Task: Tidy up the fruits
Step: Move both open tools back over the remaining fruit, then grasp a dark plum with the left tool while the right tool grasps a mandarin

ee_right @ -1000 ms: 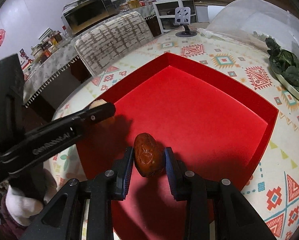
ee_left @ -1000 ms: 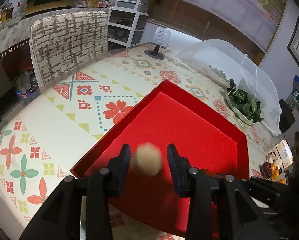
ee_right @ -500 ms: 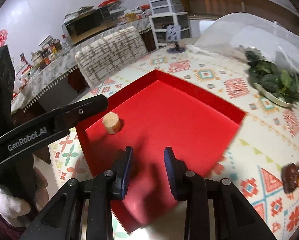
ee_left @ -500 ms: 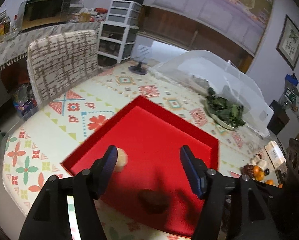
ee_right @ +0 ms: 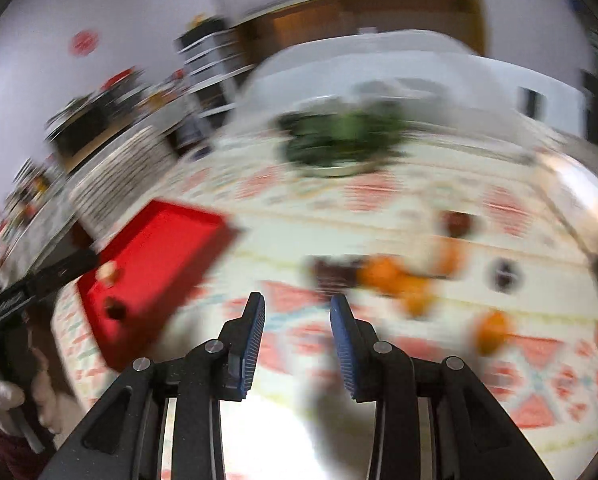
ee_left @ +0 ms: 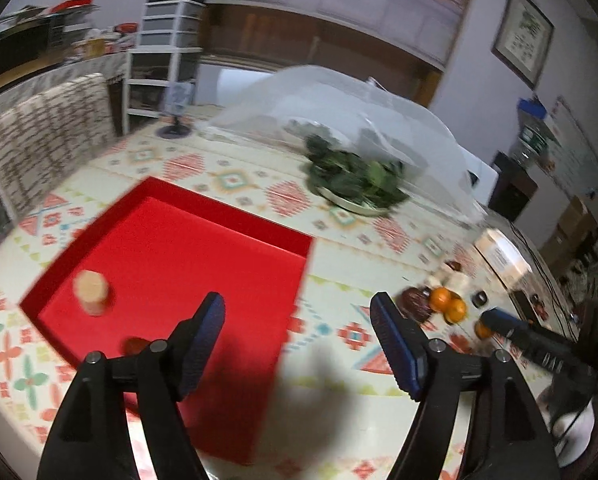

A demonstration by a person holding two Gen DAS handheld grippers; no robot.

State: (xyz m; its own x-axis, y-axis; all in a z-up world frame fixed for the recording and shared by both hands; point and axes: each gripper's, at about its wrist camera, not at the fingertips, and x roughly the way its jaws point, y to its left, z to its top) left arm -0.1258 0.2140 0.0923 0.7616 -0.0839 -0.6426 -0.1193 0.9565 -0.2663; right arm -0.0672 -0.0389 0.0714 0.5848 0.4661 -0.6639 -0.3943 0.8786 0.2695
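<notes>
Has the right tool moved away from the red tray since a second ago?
Yes. The right tool, open and empty, has swung rightward off the red square tray and is now over the patterned tablecloth, toward the blurred orange fruits.

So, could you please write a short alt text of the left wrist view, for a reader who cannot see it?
The left hand-held gripper hangs open and empty over the right edge of a red tray on a patterned tablecloth. In the tray stand a pale cylindrical piece and a dark red fruit. To the right, small oranges and dark fruits lie on the cloth; behind, a plate of greens.
</notes>
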